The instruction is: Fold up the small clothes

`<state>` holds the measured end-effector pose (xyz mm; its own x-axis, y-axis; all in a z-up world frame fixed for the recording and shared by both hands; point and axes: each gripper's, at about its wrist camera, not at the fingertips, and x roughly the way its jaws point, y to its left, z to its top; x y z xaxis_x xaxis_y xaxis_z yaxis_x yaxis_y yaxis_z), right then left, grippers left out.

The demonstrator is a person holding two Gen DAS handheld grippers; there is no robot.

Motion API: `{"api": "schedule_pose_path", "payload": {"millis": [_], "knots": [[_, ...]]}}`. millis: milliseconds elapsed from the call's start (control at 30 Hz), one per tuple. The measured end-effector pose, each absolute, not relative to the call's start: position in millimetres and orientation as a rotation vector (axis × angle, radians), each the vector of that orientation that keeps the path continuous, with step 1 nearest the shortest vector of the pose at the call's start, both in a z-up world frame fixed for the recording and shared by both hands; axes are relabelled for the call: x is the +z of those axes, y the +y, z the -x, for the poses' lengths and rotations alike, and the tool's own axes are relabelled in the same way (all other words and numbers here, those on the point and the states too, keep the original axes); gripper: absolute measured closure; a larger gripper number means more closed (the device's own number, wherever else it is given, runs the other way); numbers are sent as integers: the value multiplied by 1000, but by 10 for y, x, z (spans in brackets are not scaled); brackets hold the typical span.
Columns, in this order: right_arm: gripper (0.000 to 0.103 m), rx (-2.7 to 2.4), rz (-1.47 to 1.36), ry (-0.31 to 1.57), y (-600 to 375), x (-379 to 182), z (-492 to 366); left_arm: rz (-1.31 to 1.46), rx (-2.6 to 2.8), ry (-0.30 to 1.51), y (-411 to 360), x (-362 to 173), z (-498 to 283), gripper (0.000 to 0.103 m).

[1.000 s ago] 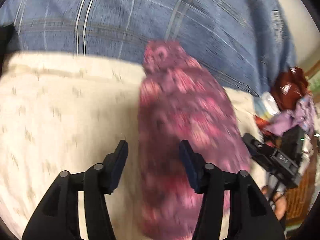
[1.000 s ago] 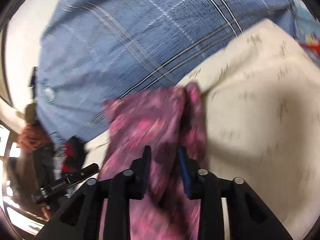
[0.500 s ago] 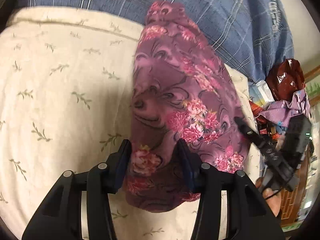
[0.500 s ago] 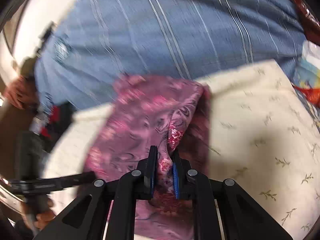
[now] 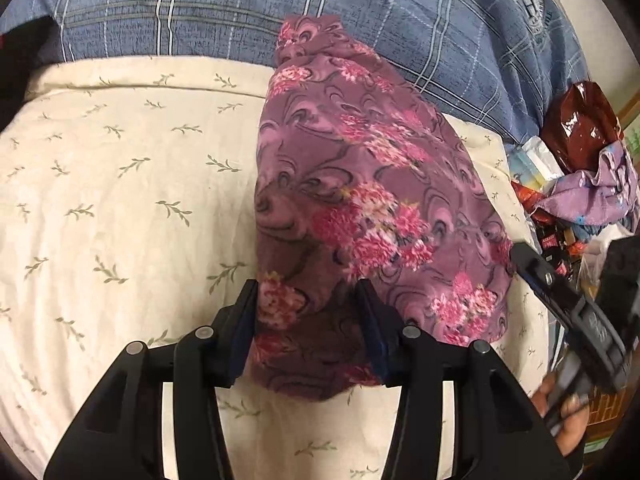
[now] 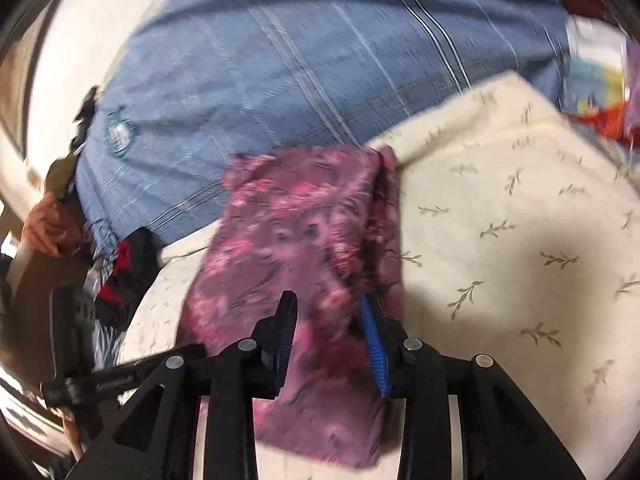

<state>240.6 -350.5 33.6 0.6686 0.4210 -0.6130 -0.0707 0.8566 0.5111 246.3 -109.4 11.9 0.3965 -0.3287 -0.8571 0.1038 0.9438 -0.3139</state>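
Observation:
A small purple garment with pink flowers [image 5: 360, 200] lies folded in a long strip on a cream sheet with a leaf print [image 5: 120, 200]. My left gripper [image 5: 306, 312] is open, its fingers standing on either side of the garment's near end. In the right wrist view the same garment [image 6: 296, 240] lies under my right gripper [image 6: 328, 320], which is open with its blue pads apart above the cloth. The right gripper also shows in the left wrist view [image 5: 560, 300] at the garment's right edge.
The person's blue plaid shirt [image 5: 360, 12] fills the far side. A heap of clothes and packets [image 5: 580, 184] lies to the right of the sheet. Dark and red items [image 6: 120, 264] lie at the sheet's other edge.
The right gripper was shut on the garment half a second ago and has opened and let it go. The garment has come down flat on the sheet. The left gripper stayed open around its end.

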Motion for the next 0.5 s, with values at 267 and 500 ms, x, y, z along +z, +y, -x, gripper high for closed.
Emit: {"api": "schedule_pose_path", "payload": {"millis": [267,500], "knots": [[95,234,-243,865,-3292,25,-2165,93,-241,1140,-1204,-12,-2284,55],[76,246,-470,771,-3643,484,-2204,255,-295,1057,-831,487,-2429,54]]}}
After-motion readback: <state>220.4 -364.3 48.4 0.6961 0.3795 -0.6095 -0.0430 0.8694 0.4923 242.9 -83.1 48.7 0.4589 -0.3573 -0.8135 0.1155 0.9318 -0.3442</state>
